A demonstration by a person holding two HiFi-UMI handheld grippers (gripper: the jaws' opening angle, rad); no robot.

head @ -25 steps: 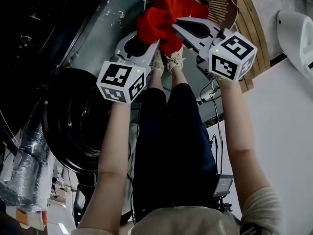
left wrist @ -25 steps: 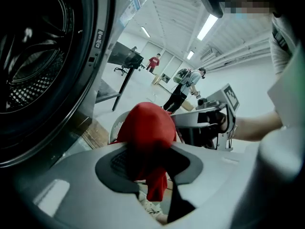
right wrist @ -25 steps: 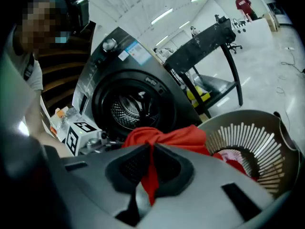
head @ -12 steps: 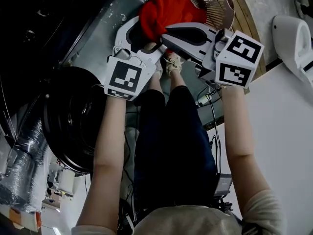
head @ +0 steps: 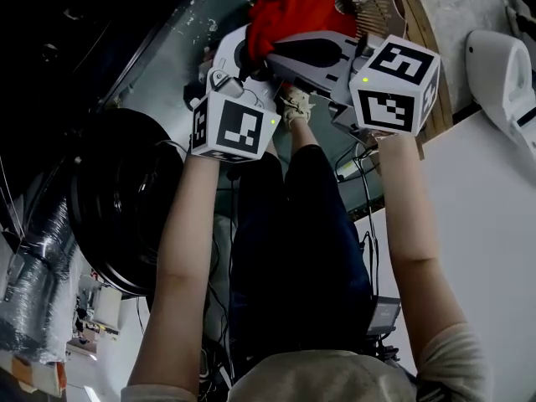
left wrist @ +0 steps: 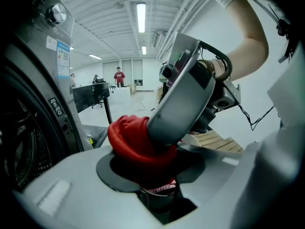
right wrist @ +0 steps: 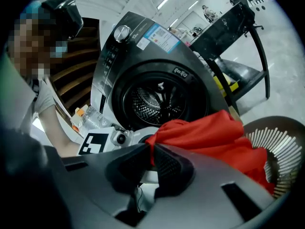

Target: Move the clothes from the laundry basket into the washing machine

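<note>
What stands around my two grippers

Far ahead of my left gripper (left wrist: 153, 175), a person in a red top (left wrist: 119, 75) stands under long ceiling lamps (left wrist: 141, 17). A black stand (left wrist: 90, 93) is nearer, to the left, and pale wooden slats (left wrist: 217, 141) lie to the right. Left of my right gripper (right wrist: 151, 155) there are wrapped plastic bottles (right wrist: 88, 119). Below both grippers I see my beige shoes (head: 295, 103) and dark trousers (head: 306, 224). A white device (head: 502, 65) is well to the right.

Head view looks steeply down; both gripper views sit close along their jaws, sharing the red garment (head: 289, 11).
</note>
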